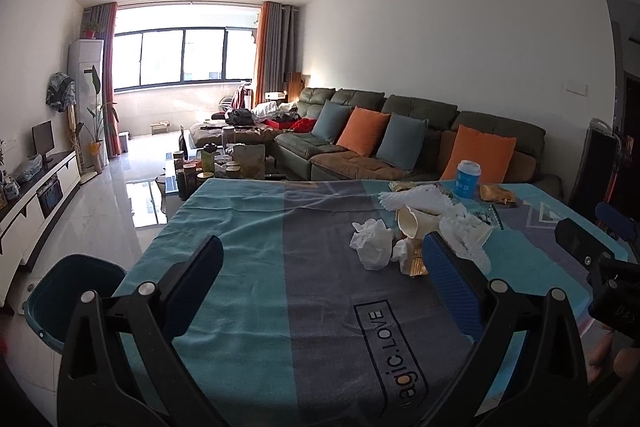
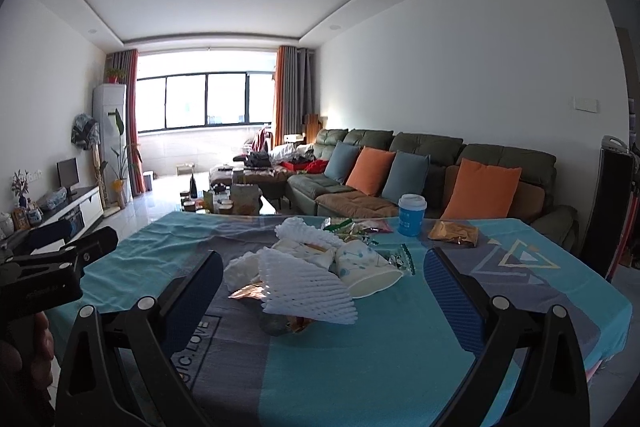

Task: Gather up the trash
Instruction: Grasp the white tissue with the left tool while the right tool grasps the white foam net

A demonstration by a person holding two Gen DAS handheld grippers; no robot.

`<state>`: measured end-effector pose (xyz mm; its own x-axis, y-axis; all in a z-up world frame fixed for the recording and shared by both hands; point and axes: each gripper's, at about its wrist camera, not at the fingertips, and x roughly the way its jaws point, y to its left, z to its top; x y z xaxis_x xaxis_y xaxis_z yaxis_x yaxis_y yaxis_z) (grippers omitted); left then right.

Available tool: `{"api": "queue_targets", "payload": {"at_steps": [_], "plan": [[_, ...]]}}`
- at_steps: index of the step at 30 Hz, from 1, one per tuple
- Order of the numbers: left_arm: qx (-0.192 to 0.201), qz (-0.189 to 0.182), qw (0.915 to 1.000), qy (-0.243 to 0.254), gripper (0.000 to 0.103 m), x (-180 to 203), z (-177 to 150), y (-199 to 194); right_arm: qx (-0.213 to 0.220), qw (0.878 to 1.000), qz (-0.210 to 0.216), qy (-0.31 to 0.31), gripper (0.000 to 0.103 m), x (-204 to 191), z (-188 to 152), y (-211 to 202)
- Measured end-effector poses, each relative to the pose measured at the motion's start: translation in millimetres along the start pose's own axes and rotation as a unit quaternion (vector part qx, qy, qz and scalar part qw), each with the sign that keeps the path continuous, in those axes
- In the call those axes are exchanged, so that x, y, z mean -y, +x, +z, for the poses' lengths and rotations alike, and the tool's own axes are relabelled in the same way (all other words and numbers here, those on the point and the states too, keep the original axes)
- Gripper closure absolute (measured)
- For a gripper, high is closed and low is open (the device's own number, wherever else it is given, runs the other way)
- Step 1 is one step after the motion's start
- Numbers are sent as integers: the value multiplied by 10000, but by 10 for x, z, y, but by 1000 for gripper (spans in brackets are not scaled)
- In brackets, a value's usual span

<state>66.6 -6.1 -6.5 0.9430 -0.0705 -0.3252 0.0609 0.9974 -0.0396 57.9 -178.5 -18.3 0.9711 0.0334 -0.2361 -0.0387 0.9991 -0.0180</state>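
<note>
Jaws spread wide on both grippers, left gripper [image 1: 322, 255] and right gripper [image 2: 323, 269], nothing pinched, both hovering over the worktop [image 1: 248, 227]. Trash pile sits mid-worktop: crumpled tissue [image 1: 372, 243], white foam net [image 2: 306, 289], tipped paper cup [image 2: 366, 269]. Blue cup [image 2: 412, 215] upright behind. Teal bin [image 1: 76, 301] beside the worktop's left edge.

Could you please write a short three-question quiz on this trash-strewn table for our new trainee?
1. True or false: both the left gripper and the right gripper are open and empty.
2. Which item stands upright on the tablecloth? A) blue cup with white lid B) white paper cup C) white foam net
3. Where is the teal bin in the left wrist view?

Key: 1 true. 2 A. 3 On the floor by the table's left edge.
</note>
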Motion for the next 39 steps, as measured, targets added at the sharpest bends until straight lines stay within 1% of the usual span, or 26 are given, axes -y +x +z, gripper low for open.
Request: {"api": "queue_targets", "payload": {"at_steps": [2,3,7,12,16,19,22,27,28,30,31,32,33,34,36,37,39], "plan": [[-225,-36,9997,97,5,22,23,199,-164,9998,48,-31,6,29,3,111],[-343,-112,9993,137,5,28,38,302,-235,9997,77,-25,6,47,6,164],[-609,-266,9976,215,5,87,90,668,-441,9988,193,53,6,94,-2,327],[-1069,-477,9931,96,5,116,136,1169,-777,9957,458,220,6,98,-24,569],[-1425,-626,9878,84,5,147,149,1540,-1095,9906,731,381,6,95,-53,808],[-1635,-656,9843,124,5,192,153,1775,-1313,9855,909,578,6,114,-92,981],[-1882,-601,9802,137,5,236,135,2021,-1454,9822,968,691,6,124,-112,1100],[-2259,-684,9716,133,6,289,92,2380,-1590,9790,1027,764,6,158,-130,1231],[-2336,-676,9698,168,7,311,76,2441,-1631,9777,1052,800,6,163,-139,1255],[-2454,-717,9665,232,18,351,44,2514,-1715,9748,1103,908,6,189,-156,1303],[-2510,-743,9648,244,19,366,22,2553,-1747,9736,1122,949,6,203,-165,1323],[-2566,-754,9633,252,22,379,1,2583,-1799,9713,1183,1008,6,213,-178,1341],[-2607,-768,9620,261,28,390,-17,2606,-1840,9696,1219,1057,6,226,-184,1355],[-2658,-792,9604,274,30,399,-39,2631,-1870,9681,1246,1105,6,229,-192,1365],[-2724,-831,9581,295,41,413,-72,2633,-1932,9649,1337,1172,6,232,-204,1381],[-2764,-874,9566,298,44,423,-92,2651,-1959,9635,1372,1205,6,234,-213,1389],[-2777,-922,9557,305,53,437,-117,2649,-2029,9597,1469,1275,6,230,-237,1409]]}}
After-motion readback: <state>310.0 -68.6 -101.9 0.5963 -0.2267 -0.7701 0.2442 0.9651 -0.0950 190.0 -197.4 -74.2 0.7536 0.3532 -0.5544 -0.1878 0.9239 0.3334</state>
